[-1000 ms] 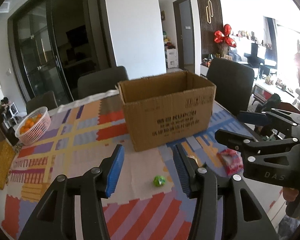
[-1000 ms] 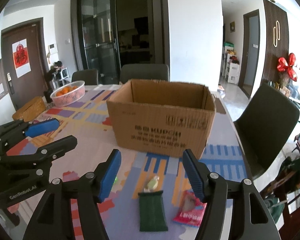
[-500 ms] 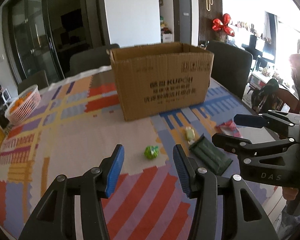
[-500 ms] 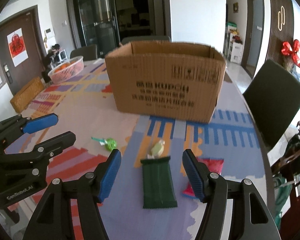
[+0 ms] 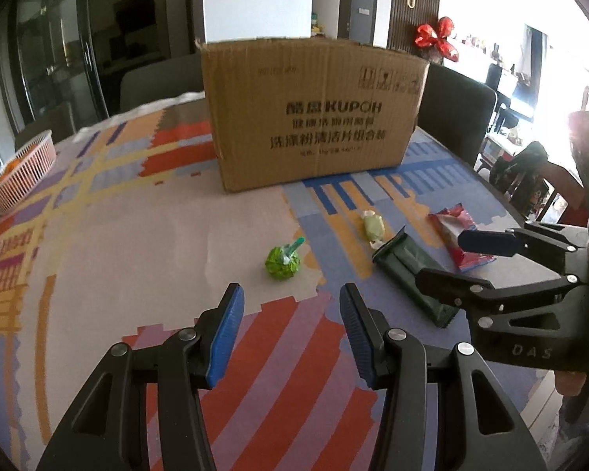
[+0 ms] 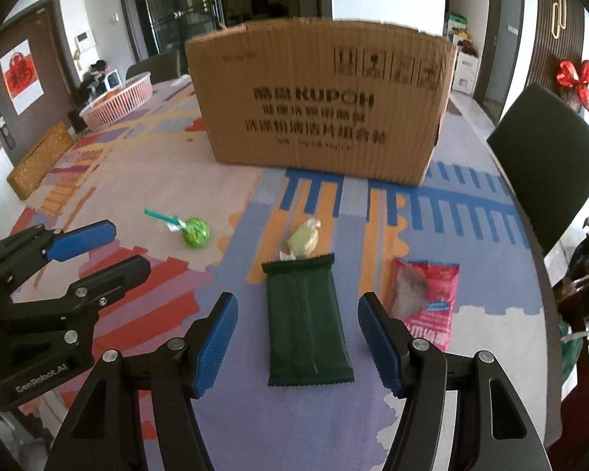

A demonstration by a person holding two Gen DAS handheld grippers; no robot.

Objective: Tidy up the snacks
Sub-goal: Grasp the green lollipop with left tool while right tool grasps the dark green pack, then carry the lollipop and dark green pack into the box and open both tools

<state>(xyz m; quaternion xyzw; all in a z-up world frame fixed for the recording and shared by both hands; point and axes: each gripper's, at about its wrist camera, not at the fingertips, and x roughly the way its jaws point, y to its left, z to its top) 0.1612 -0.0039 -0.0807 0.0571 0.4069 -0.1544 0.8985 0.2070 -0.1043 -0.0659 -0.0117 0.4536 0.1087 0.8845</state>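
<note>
Several snacks lie on the patterned tablecloth in front of a brown cardboard box (image 5: pixel 314 114) (image 6: pixel 326 102). A green wrapped lollipop (image 5: pixel 282 262) (image 6: pixel 194 231) lies just ahead of my left gripper (image 5: pixel 290 306), which is open and empty. A dark green flat packet (image 6: pixel 306 318) (image 5: pixel 412 274) lies lengthwise between the open fingers of my right gripper (image 6: pixel 298 314), which hovers above it without touching. A pale green wrapped candy (image 6: pixel 303 240) (image 5: pixel 373 227) sits at the packet's far end. A pink-red packet (image 6: pixel 424 298) (image 5: pixel 457 241) lies to the right.
A pink basket (image 6: pixel 119 98) (image 5: pixel 19 172) with oranges stands at the far left of the table, and a woven yellow box (image 6: pixel 39 159) near the left edge. Dark chairs (image 6: pixel 549 157) stand around the table. The table's right edge is close to the pink-red packet.
Both grippers have sunk toward the table and tipped downward; the snacks now look larger and nearer. The jaws of both have kept the same opening.
</note>
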